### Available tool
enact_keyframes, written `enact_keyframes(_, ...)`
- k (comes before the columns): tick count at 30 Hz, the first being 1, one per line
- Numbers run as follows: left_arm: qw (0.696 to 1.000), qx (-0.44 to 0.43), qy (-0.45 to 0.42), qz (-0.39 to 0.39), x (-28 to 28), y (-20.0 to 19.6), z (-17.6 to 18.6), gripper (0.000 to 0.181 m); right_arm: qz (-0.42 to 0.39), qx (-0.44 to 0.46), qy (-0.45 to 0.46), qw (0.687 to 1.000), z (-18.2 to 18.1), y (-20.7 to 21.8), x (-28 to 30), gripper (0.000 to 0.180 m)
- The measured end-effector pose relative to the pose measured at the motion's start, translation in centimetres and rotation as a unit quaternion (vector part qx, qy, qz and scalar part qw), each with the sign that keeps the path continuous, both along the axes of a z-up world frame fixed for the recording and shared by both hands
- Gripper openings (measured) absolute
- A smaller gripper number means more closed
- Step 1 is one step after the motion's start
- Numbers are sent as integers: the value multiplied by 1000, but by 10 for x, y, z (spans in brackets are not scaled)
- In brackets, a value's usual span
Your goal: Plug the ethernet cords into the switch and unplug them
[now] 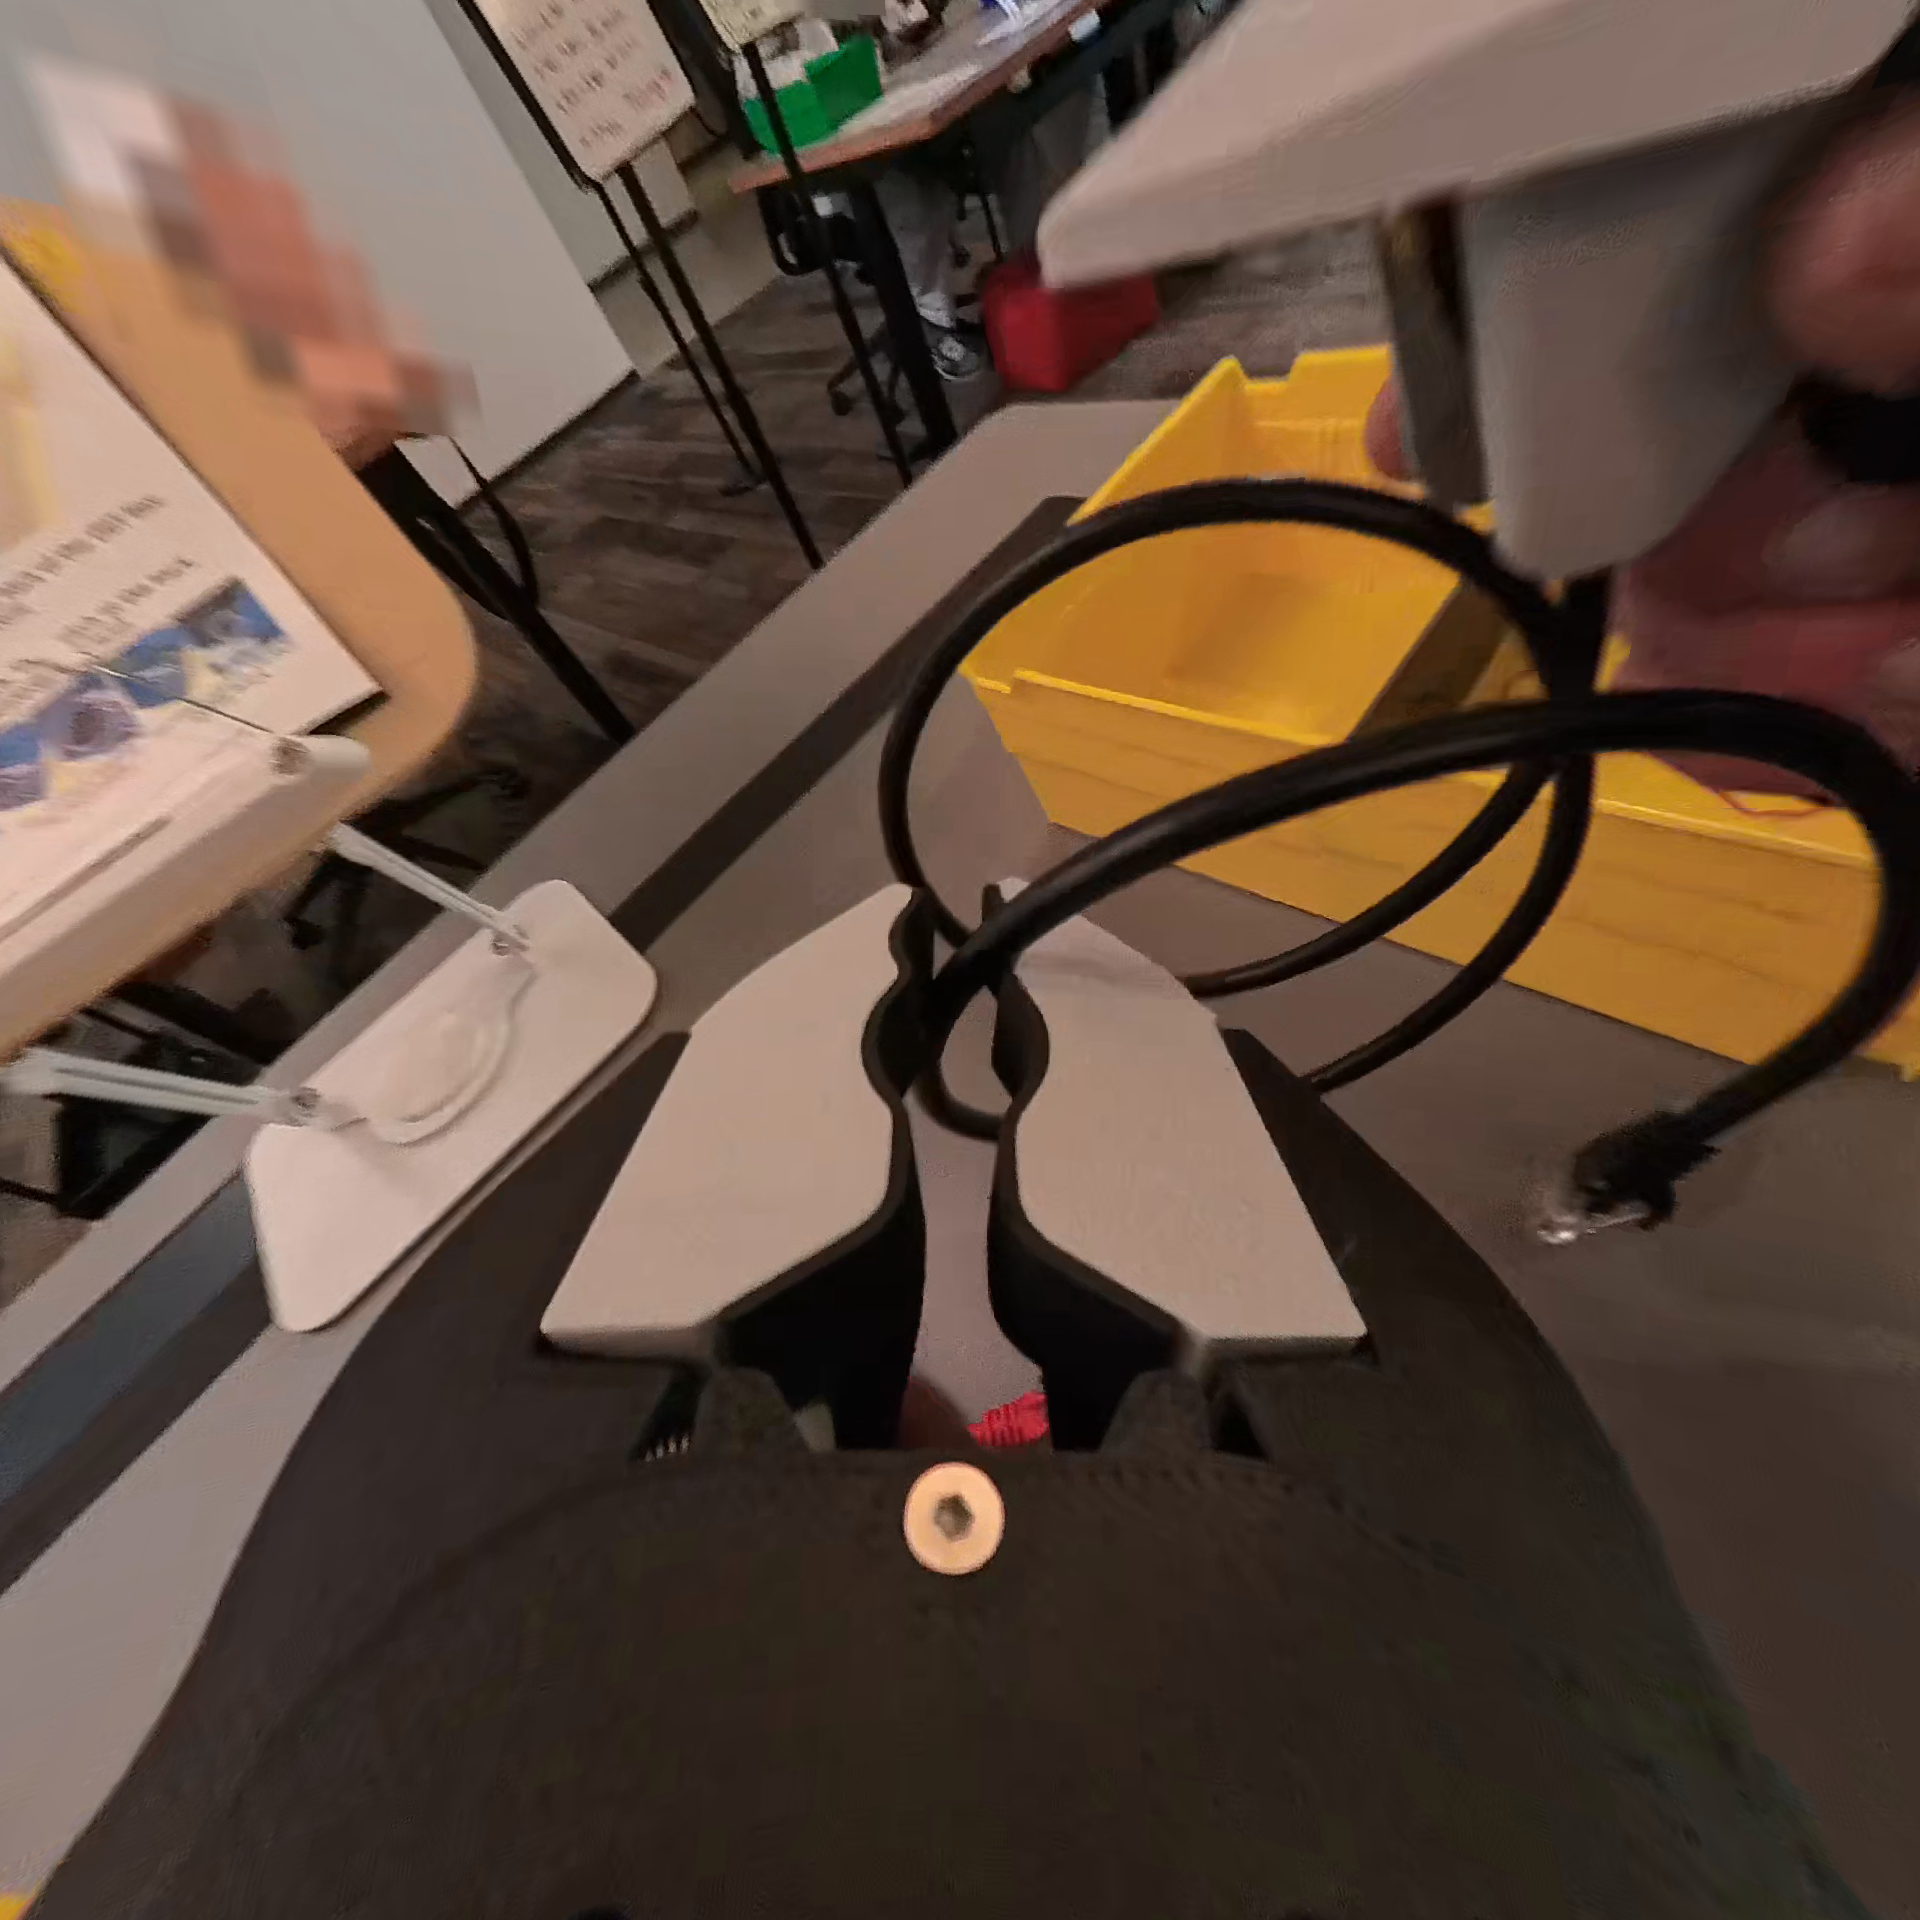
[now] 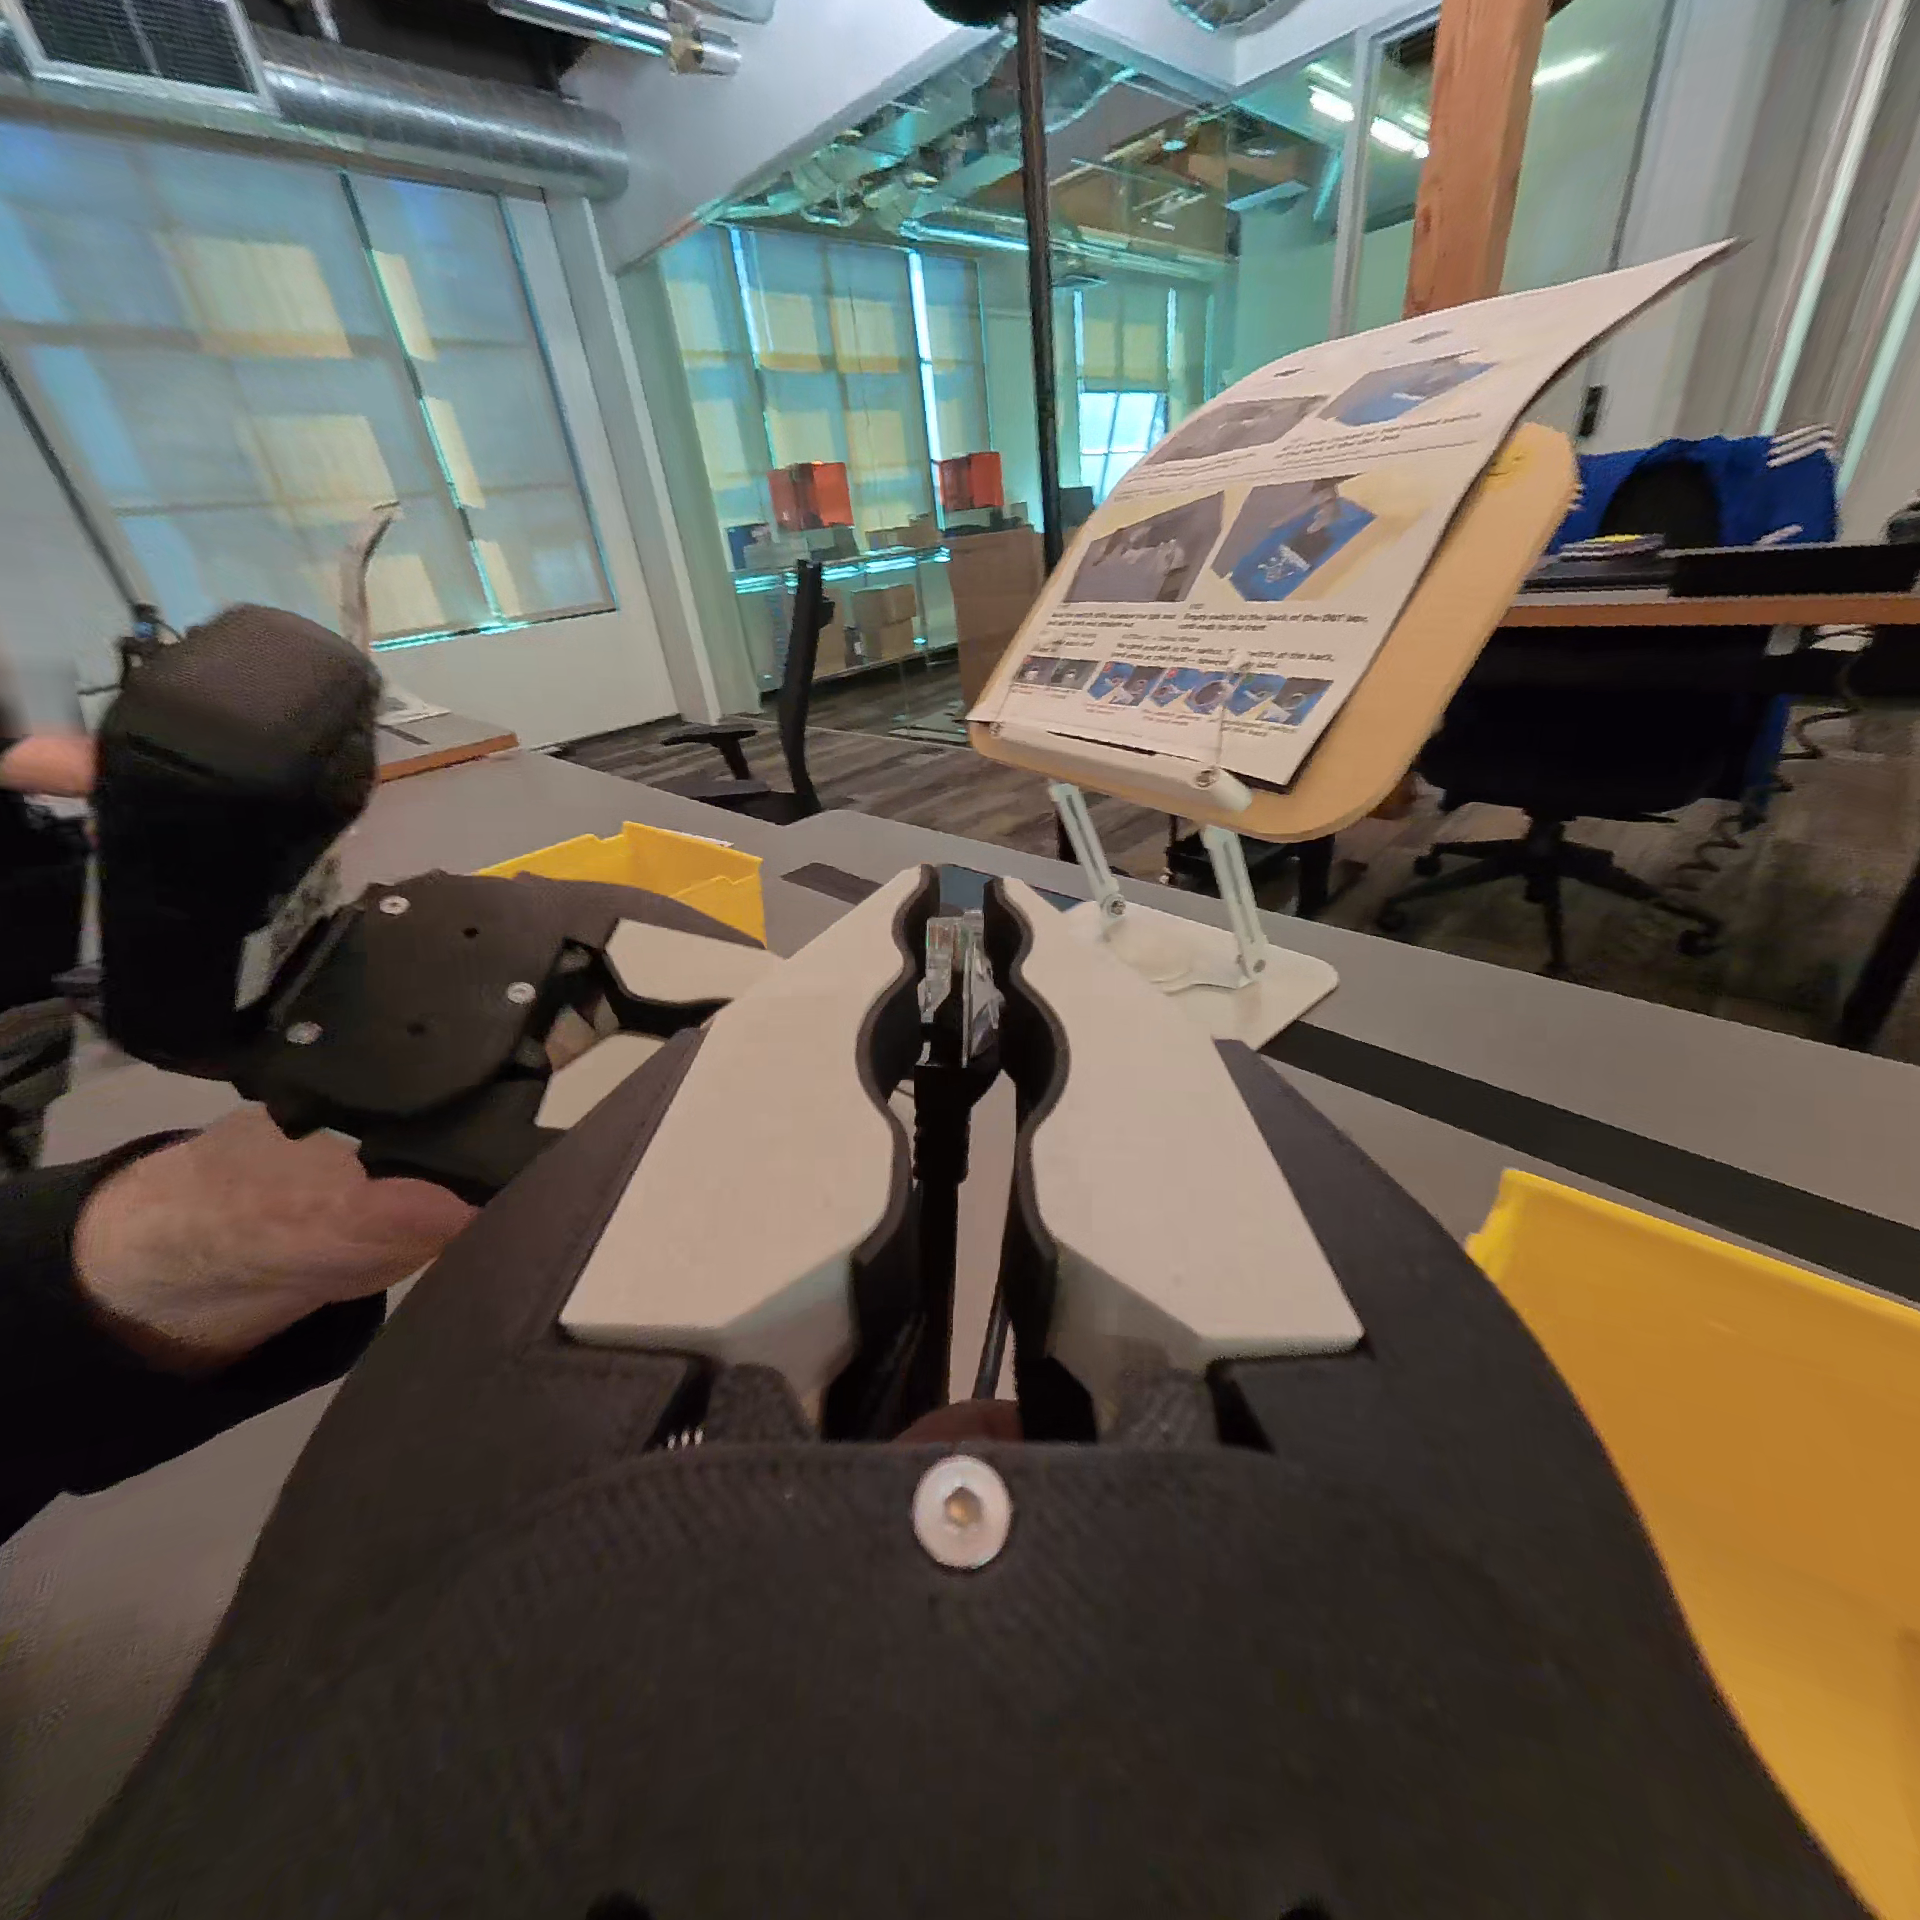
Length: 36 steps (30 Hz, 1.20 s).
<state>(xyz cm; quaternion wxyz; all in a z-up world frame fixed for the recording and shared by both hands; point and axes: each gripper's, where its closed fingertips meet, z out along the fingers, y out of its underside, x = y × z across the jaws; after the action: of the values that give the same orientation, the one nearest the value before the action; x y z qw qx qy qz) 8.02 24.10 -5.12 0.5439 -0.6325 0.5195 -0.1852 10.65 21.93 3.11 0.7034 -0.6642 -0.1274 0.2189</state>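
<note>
The right hand-held gripper [image 2: 961, 997] clamps the cord [image 2: 940, 1143] behind its plug [image 2: 958, 971] — clear tip forward, ready for a port. The left hand-held gripper [image 1: 951, 997] pinches the cord's slack above the table [image 1: 1558, 1351] — no switch in view.

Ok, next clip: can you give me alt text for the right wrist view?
The right gripper is shut on a black ethernet cord, its clear plug pointing forward between the fingers. The left gripper sits to the left over a grey table, with a document stand behind.
</note>
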Motion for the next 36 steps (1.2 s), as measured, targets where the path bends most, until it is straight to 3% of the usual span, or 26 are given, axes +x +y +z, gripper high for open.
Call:
enact_keyframes(3, 999, -38, 30, -17, 13, 9, -30, 14, -10, -4, -18, 1000, -3, 1, 6, 5)
enact_keyframes(7, 983, -115, 120, -76, 22, 1, -78, 65, -28, -13, -54, 998, -13, 5, 13, 6)
enact_keyframes(9, 980, -140, 121, -75, 20, 5, -83, 80, -41, -26, -66, 997, -21, 9, 19, 6)
enact_keyframes(14, 979, -183, 64, -61, 2, 21, -58, 85, -64, -32, -89, 993, -32, 14, 30, 6)
enact_keyframes(16, 977, -181, 93, -60, -9, 22, -59, 83, -69, -32, -88, 993, -33, 15, 32, 5)
enact_keyframes(23, 976, -58, 210, 7, -26, 45, -55, 68, -105, -9, -80, 991, -20, 12, 44, 5)
enact_keyframes(27, 969, -77, 234, -17, -33, 42, -63, 71, -135, 0, -74, 988, -12, 9, 57, 5)
enact_keyframes(29, 970, -65, 235, 18, -44, 57, -61, 69, -132, 9, -65, 989, -9, 7, 57, 5)
enact_keyframes(32, 983, -64, 167, 38, -48, 63, -39, 58, -108, 6, -82, 991, -12, 9, 43, 5)
enact_keyframes(36, 992, -123, 11, -34, -27, 31, 5, 50, -91, 26, -162, 982, -21, 10, 21, 5)
